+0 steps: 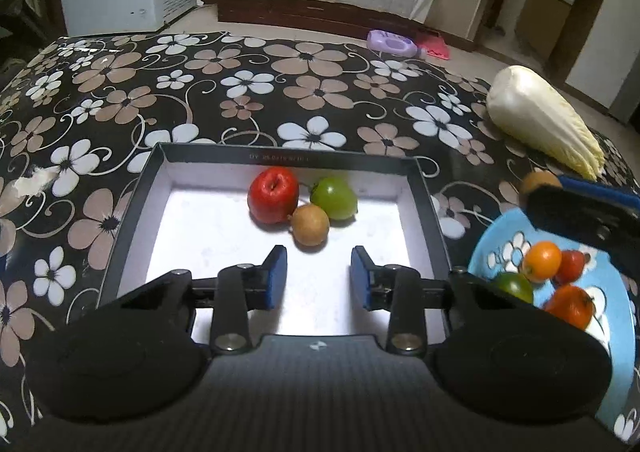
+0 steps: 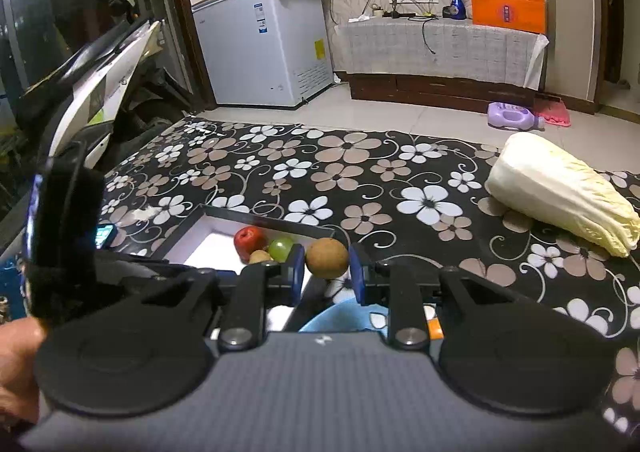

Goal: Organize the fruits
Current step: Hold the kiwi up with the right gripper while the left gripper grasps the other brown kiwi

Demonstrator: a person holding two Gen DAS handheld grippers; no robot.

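A black box (image 1: pixel 280 159) with a white floor holds a red apple (image 1: pixel 273 194), a green fruit (image 1: pixel 334 197) and a brown kiwi (image 1: pixel 310 224). My left gripper (image 1: pixel 319 278) hangs open and empty over the box, just short of the kiwi. A blue flowered plate (image 1: pixel 506 230) to the right holds an orange fruit (image 1: pixel 543 261), a green fruit (image 1: pixel 514 286) and red-orange fruits (image 1: pixel 570 305). My right gripper (image 2: pixel 326 272) is shut on a brown kiwi (image 2: pixel 327 257) and holds it above the plate (image 2: pixel 340 318), beside the box (image 2: pixel 192 230).
A napa cabbage (image 1: pixel 540 120) lies on the flowered tablecloth (image 1: pixel 240 84) at the far right; it also shows in the right wrist view (image 2: pixel 560 188). Beyond the table stand a white freezer (image 2: pixel 264 48) and a low cabinet (image 2: pixel 440 56).
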